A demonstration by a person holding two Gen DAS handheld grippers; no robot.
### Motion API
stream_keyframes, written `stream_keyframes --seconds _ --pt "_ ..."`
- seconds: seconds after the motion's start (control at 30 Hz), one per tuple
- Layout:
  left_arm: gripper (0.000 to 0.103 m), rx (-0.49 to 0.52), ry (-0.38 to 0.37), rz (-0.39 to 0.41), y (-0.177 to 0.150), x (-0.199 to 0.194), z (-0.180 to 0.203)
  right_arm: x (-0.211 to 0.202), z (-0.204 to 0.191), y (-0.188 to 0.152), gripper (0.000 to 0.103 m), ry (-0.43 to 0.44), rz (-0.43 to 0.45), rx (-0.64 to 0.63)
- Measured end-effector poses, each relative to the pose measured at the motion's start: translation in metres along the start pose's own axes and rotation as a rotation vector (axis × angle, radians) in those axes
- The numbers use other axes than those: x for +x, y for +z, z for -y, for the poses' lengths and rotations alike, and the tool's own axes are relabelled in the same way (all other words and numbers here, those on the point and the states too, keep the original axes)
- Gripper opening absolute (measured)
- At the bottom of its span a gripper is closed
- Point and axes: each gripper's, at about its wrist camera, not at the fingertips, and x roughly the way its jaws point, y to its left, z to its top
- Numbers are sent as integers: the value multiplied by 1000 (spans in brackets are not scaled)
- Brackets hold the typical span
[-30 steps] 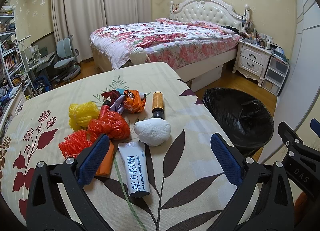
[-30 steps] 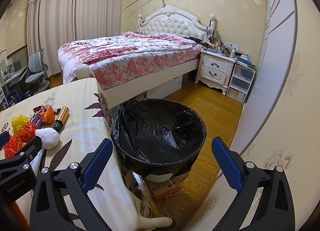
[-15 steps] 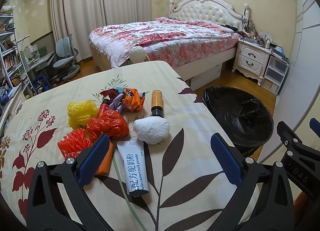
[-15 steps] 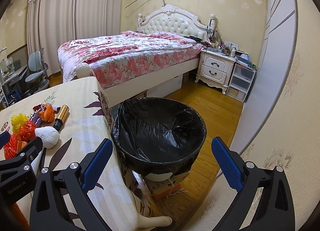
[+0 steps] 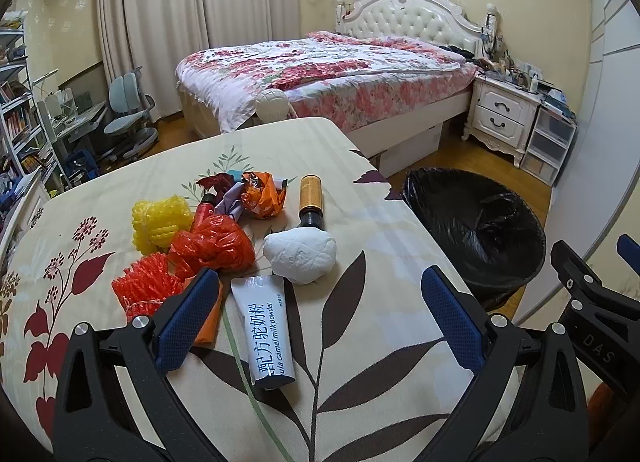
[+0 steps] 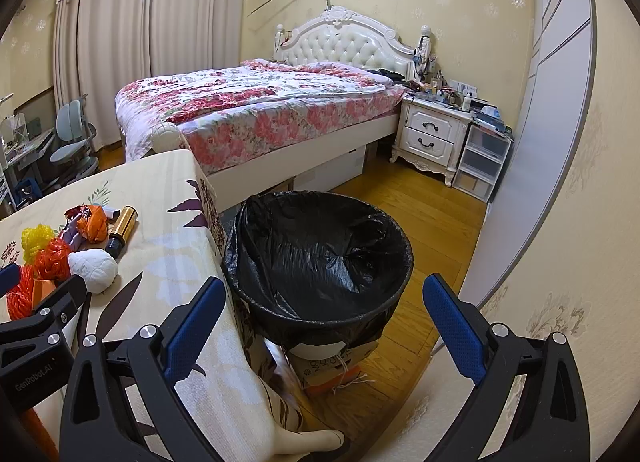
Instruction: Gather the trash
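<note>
A heap of trash lies on the floral tablecloth (image 5: 360, 222): a white crumpled tissue ball (image 5: 300, 256), a white camel-milk-powder tube (image 5: 266, 332), a red plastic bag (image 5: 214, 244), yellow foam netting (image 5: 160, 220), red foam netting (image 5: 146, 290), an orange wrapper (image 5: 262, 198) and a gold-and-black bottle (image 5: 310, 202). My left gripper (image 5: 318, 308) hovers open just short of the tube, holding nothing. My right gripper (image 6: 316, 318) is open above the black-lined trash bin (image 6: 320, 258), which stands on the floor beside the table's right edge. The bin (image 5: 476, 222) also shows in the left wrist view.
A bed (image 6: 256, 110) with a floral quilt stands behind the table. A white nightstand (image 6: 434, 134) and plastic drawers (image 6: 482, 162) line the far wall. An office chair (image 5: 128, 122) and bookshelves (image 5: 16, 114) are at the left. The bin rests on a cardboard box (image 6: 332, 366).
The left wrist view has shifted slightly; the trash pile sits a little higher and further left in frame. The right gripper has barely moved. Both stay open.
</note>
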Motion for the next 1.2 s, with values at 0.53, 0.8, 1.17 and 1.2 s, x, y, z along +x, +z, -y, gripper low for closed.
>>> stream_keyframes --seconds 0.53,0.8,1.17,1.2 --pt "97 -1 27 -12 0 -5 -21 4 -8 -30 96 58 -38 -5" --pt "93 -48 98 -23 -9 -11 -70 -5 -33 -39 66 124 -56 -74" --pt "85 -124 184 -73 -26 -10 -131 2 -67 -31 58 208 -121 -111" --pt "85 -128 184 -76 -26 -10 -133 2 -71 -30 60 212 -122 -116"
